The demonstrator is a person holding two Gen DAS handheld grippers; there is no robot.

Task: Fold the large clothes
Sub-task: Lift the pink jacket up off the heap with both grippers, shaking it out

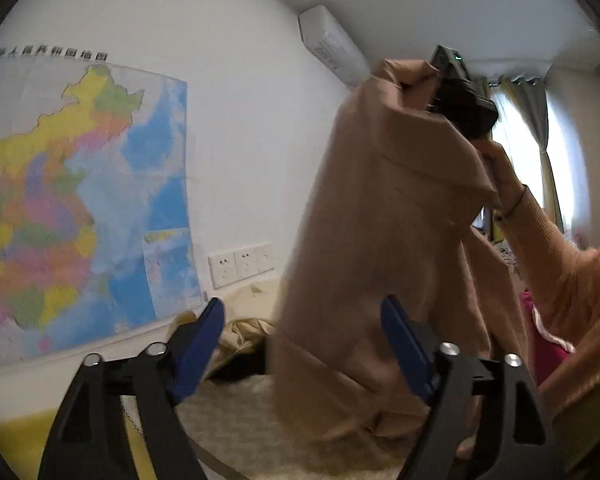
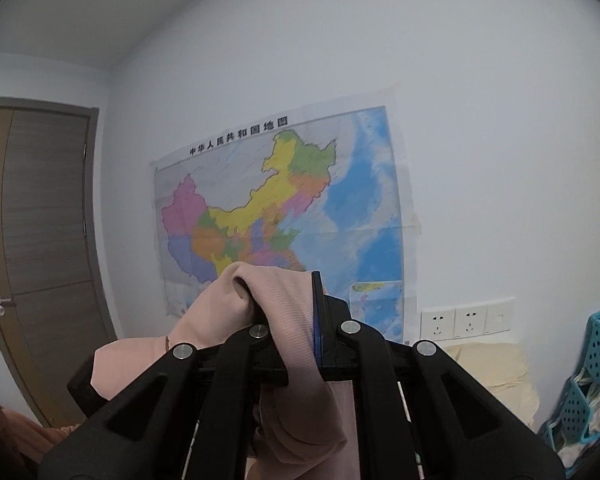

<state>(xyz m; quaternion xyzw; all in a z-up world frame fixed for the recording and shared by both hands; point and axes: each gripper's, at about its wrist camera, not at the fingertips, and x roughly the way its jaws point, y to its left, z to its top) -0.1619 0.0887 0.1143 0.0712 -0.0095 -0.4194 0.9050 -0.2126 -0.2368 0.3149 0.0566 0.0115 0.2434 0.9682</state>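
Between the fingers of the right gripper (image 2: pixel 296 320), a bunched ribbed edge of the pink-tan garment (image 2: pixel 288 344) is clamped; the blue pad of the right-hand finger (image 2: pixel 317 316) presses against the cloth, and the rest of the fabric drapes down over the linkage and to the left. Seen from the left wrist view, this gripper (image 1: pixel 458 96) is raised high by the person's hand (image 1: pixel 500 172), and the garment (image 1: pixel 388 220) hangs from it in a long column whose lower part gathers on the pale fleecy surface (image 1: pixel 236 416) below. The left gripper (image 1: pixel 304 344) has its blue-tipped fingers (image 1: pixel 200 344) spread wide with nothing held; the hanging cloth lies ahead of the gap toward the right-hand finger, and contact cannot be determined. A colored wall map (image 1: pixel 80 204) covers the white wall, with a row of sockets (image 1: pixel 242 264) to its lower right and an air conditioner (image 1: pixel 332 46) above. A curtained window (image 1: pixel 540 152) is at far right. The right wrist view also shows a brown door (image 2: pixel 44 216) and a blue perforated basket (image 2: pixel 596 372).
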